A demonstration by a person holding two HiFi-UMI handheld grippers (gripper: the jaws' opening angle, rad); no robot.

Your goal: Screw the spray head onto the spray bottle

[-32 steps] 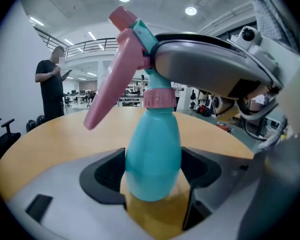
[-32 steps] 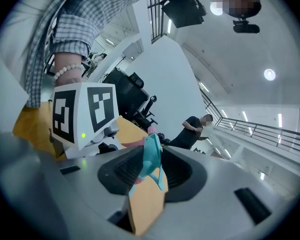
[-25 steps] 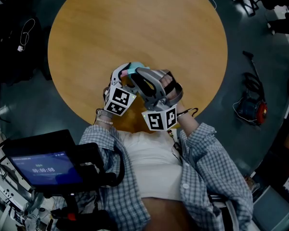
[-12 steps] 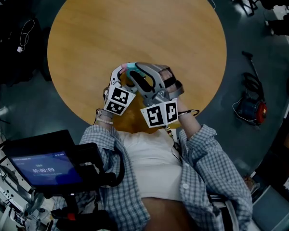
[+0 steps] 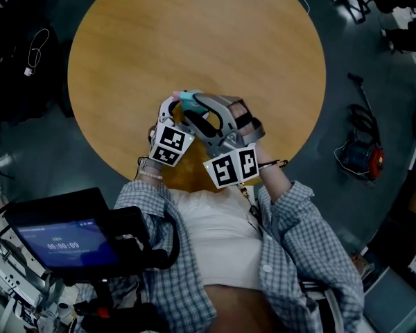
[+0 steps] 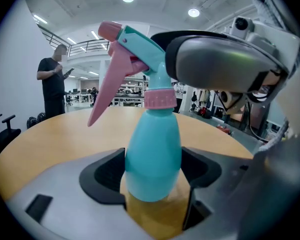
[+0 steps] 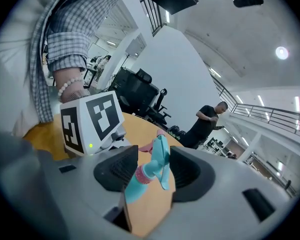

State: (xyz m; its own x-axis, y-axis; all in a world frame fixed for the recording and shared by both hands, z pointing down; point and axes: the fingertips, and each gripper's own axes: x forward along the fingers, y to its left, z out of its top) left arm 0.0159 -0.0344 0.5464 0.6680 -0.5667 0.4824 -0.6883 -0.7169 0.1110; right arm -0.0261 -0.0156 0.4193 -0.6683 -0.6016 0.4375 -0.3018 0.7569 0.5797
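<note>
My worry is a half-seated thread: if the pink collar (image 6: 159,99) isn't home, a fresh grab at the spray head (image 6: 135,49) could snag the trigger and tip it crooked, or spin the bottle in its clamp. The left gripper (image 6: 154,176) has its 2 jaws clamped on the spray bottle (image 6: 152,154), over the table's (image 5: 194,40) near edge. The right gripper (image 7: 152,171) has just been opening its jaws; the head sits between them, seemingly clear of both.
</note>
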